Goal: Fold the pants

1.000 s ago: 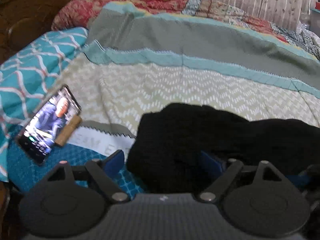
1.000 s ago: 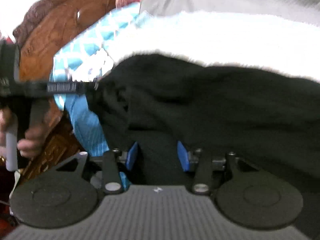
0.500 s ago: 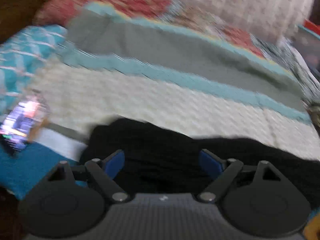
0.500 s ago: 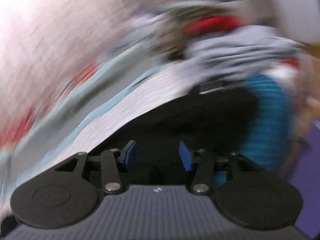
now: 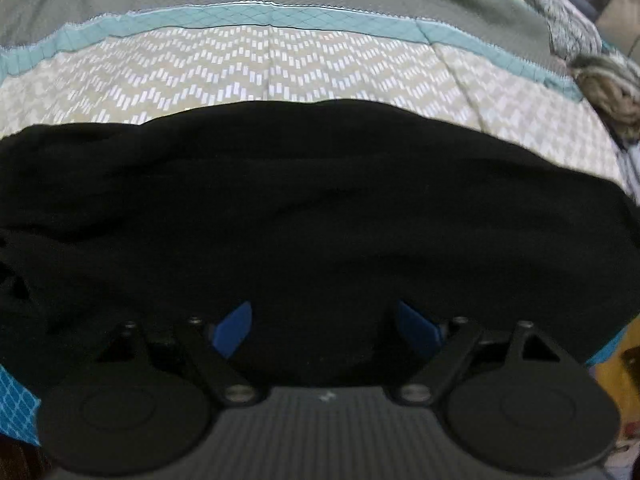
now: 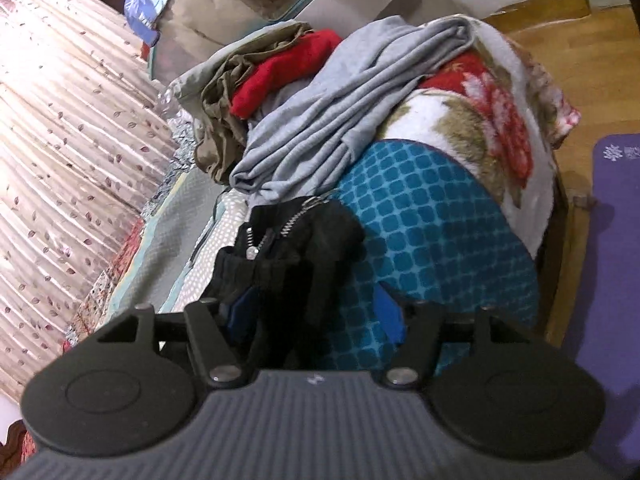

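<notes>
Spread across the bed, a quilt (image 5: 280,76) banded in grey, teal and a beige zigzag is filling the upper part of the left wrist view, and the black pants (image 5: 320,216) are lying on it in a broad dark mass that is running almost from edge to edge. Low over that cloth the left gripper (image 5: 324,326) is hovering with its blue fingers (image 5: 234,328) set wide apart; black fabric is showing between them, but neither pad is visibly pressing on it. In the right wrist view a blue checked blanket (image 6: 432,232) is covering the near corner of the bed, with a floral blanket (image 6: 492,100) beyond it and a heap of grey, red and olive clothes (image 6: 340,96) sitting on top. A pale leaf-print curtain (image 6: 60,140) is hanging on the left, and a purple mat (image 6: 616,260) is lying on the wooden floor at the right. One end of the pants (image 6: 296,248), with a metal zipper (image 6: 276,228) showing, is bunching up just in front of the right gripper (image 6: 316,312). Its jaws are standing wide; the left blue finger (image 6: 244,312) is touching or partly buried in the black cloth, while the other is sitting clear over the checked blanket.
</notes>
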